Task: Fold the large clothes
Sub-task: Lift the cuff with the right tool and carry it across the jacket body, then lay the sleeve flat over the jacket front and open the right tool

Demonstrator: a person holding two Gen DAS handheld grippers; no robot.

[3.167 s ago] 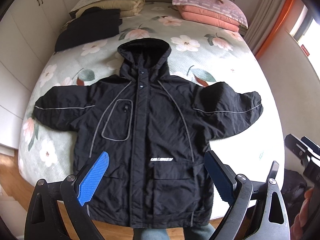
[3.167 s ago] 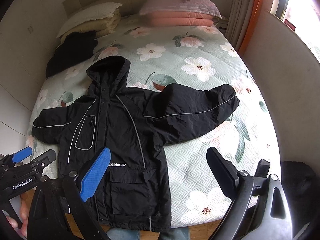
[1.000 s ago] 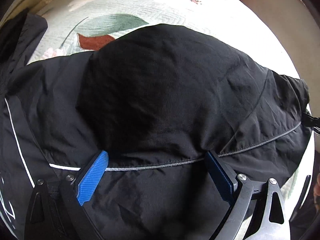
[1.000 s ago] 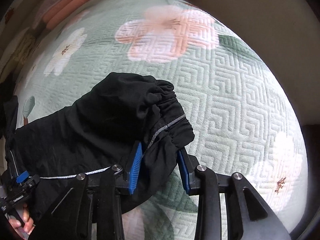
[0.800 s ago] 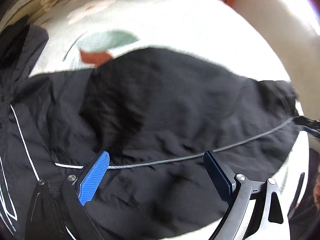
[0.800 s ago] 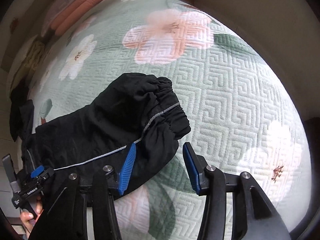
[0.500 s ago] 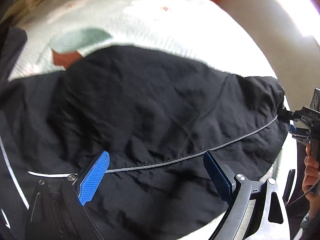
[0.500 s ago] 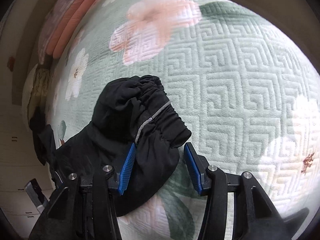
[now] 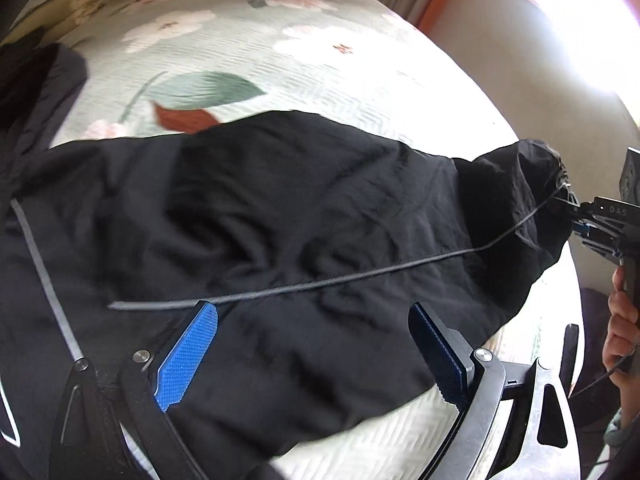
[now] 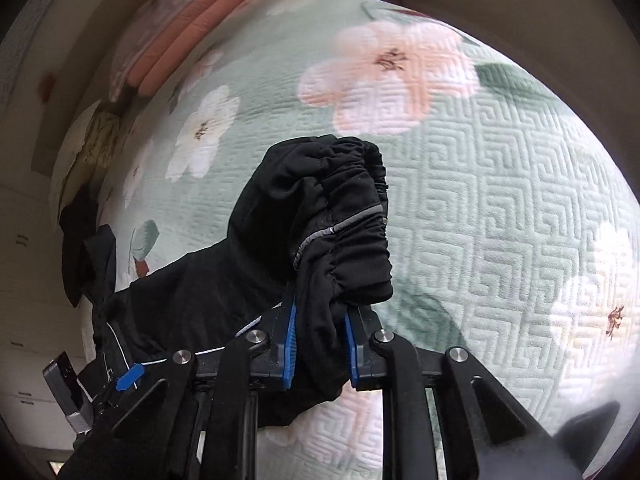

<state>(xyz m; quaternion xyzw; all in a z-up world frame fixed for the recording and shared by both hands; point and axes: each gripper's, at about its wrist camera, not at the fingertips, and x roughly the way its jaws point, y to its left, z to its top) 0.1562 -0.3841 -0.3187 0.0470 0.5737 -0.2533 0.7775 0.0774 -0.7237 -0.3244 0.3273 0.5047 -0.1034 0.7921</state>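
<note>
Left side first: the left gripper (image 9: 312,344) hangs over the black hooded nylon jacket (image 9: 280,220), blue-padded jaws spread wide, nothing pinched; sleeve fabric merely lies beneath them. The jacket sprawls across the mint-green floral quilted bedspread (image 9: 320,64), body off toward nine o'clock, sleeve running out toward three.

Over at three o'clock, the right gripper (image 10: 320,344) has just been closing, and its blue pads now bite the gathered elastic cuff (image 10: 352,240) of that sleeve, cloth bunched between them and raised off the quilt.

To do this fold well, I'd say: keep the cuff pinch firm, carry it toward nine o'clock across the chest in one low arc, and let the left gripper pin the shoulder seam so the body doesn't drag. The slick fabric could slide.

The count: one jacket, one sleeve in play, one grey reflective stripe (image 9: 360,276) along it, two grippers, one bare hand (image 9: 622,328) visible, salmon-pink cushions (image 10: 188,44) at twelve.
</note>
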